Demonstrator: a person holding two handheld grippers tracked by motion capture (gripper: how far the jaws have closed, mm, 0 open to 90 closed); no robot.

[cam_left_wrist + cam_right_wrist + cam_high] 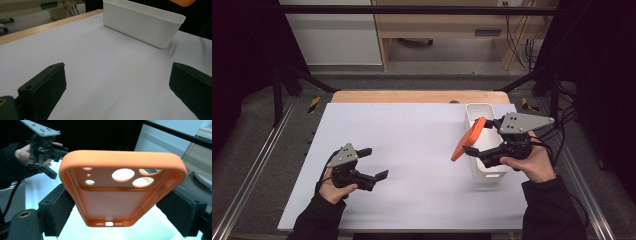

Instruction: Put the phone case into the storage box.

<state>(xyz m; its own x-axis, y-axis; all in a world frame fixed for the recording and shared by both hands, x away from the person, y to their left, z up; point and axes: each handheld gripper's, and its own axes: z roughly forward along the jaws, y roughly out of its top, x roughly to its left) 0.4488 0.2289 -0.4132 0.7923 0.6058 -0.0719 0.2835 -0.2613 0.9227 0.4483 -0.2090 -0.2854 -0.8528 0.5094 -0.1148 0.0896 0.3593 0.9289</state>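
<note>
Left hand (pixel 333 189) at the near left holds the left gripper (pixel 374 163) low, jaws spread wide apart. Right hand (pixel 532 162) at the right holds the right gripper (pixel 476 136) raised, jaws clamped inward, pointing left.

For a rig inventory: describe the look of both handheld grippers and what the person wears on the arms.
Both the left gripper and the right gripper are black, with two blocky jaws, a grey three-cornered plate on top and a black cable trailing off. The right gripper's pads look like dark foam. The person wears dark long sleeves.

Orange phone case (pixel 110 202), white bin (pixel 142 23), black fingers (pixel 58 210).
</note>
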